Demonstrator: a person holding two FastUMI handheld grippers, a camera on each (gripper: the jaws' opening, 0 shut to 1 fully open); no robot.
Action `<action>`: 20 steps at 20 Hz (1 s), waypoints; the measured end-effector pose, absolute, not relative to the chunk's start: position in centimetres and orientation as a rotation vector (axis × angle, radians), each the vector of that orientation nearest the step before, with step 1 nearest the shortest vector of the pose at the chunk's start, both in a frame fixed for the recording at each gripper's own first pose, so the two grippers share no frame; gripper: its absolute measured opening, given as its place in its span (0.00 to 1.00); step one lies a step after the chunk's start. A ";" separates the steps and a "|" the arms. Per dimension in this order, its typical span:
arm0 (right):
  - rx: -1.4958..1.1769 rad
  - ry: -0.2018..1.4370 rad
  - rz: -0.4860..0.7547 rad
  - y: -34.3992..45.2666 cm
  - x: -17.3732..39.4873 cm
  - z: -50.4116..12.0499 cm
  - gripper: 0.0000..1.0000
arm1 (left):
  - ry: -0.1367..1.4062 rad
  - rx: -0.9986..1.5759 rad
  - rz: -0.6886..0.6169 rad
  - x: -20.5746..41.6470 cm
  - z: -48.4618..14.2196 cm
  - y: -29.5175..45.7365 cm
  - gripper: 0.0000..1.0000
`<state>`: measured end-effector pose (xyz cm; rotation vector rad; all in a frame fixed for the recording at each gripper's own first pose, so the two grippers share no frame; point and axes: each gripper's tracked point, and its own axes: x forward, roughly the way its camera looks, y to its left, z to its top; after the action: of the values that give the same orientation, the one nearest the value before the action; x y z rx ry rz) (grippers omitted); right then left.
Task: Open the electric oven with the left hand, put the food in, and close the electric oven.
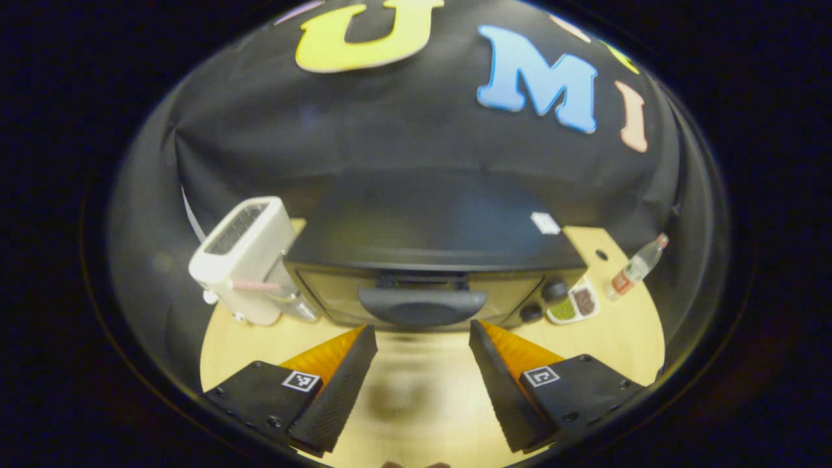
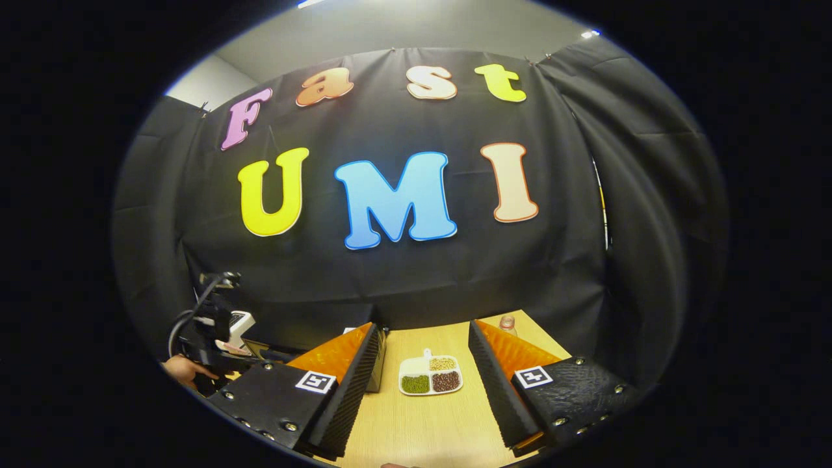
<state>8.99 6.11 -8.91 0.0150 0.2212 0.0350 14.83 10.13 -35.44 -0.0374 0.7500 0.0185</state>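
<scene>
A: Left tongs point(image 1: 422, 338) state?
B: Spread wide, nothing between the fingers. They hang above the wooden surface point(image 1: 617, 338), aimed at the electric oven point(image 1: 435, 260). The gap between the tips lines up with the door handle point(image 1: 422, 305), just short of it, not touching.
A: Oven door?
B: Closed. Handle sits at the top middle of the glass door. Two dark knobs point(image 1: 554, 289) on the right of the front panel.
A: Food?
B: White divided tray point(image 1: 575, 304), green, brown and pale fills, on the surface just right of the oven's front corner. In the right gripper view the same tray point(image 2: 430, 376) lies ahead, between the two fingers but well beyond their tips.
A: Right tongs point(image 2: 424, 338)?
B: Also wide, holding nothing, above the surface.
A: Anything else around?
B: White toaster point(image 1: 244, 260) tilted against the oven's left side, a clear bottle point(image 1: 296, 302) lying at its base. Another clear bottle point(image 1: 636, 268) with a red cap, right of the tray near the cloth wall. In the right gripper view the left gripper and a hand point(image 2: 182, 369) holding it sit at far left.
</scene>
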 end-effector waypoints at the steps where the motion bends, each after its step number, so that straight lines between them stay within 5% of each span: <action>1: 0.013 0.206 0.045 6.5 9.2 -8.2 0.85 | 0.638 -0.058 0.021 15.4 -31.9 9.9 0.98; 5: 0.018 0.128 0.092 8.3 9.4 -4.0 0.93 | 0.266 -0.084 0.041 14.3 -16.9 9.8 1.00; 10: 0.049 0.034 0.118 9.9 8.1 0.9 0.97 | 0.073 -0.090 0.022 10.8 -5.1 8.7 0.98; 14: 0.045 0.016 0.127 10.8 7.3 2.6 0.97 | 0.058 -0.063 0.015 9.2 -2.4 8.1 0.98; 15: 0.045 0.010 0.128 11.0 7.0 2.8 0.97 | 0.061 -0.057 0.017 9.0 -2.7 8.2 0.91; 20: 0.027 0.009 0.112 11.7 6.6 3.0 0.97 | 0.103 -0.068 0.006 9.1 -3.8 9.1 0.95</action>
<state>6.59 11.68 3.01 0.0271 0.0090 0.1117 9.14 9.12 -3.84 -0.0683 0.1032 0.0065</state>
